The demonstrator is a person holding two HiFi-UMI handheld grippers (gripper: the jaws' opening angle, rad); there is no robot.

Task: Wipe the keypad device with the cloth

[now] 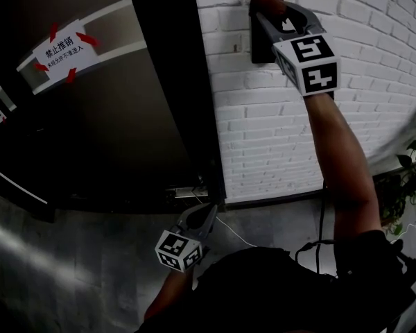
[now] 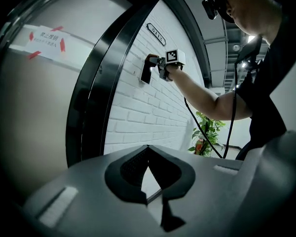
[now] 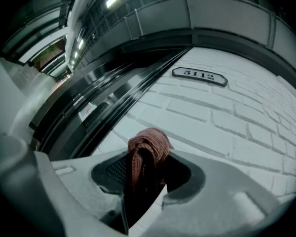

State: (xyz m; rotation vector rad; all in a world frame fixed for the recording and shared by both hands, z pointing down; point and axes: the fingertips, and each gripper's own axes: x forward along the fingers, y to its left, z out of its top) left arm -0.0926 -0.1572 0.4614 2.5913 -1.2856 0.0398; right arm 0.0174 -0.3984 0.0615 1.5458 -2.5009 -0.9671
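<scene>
You are holding your left gripper (image 1: 209,214) low, its jaws pressed together on nothing. Farther out, your right gripper (image 1: 265,4) is pinching the bunched cloth (image 3: 148,146) at the top of the keypad device (image 1: 261,46) on the brick wall (image 1: 263,130). Little cloth is protruding, so bare jaw tips are risking scraping it or pressing keys.

The rust-brown cloth (image 3: 149,143), bunched into a ribbed wad, sits pinched in my right gripper (image 3: 147,158) (folds bulging past the tips) against the top edge of the keypad device (image 1: 261,46), a dark upright box mounted on the white brick wall (image 1: 263,116).
</scene>
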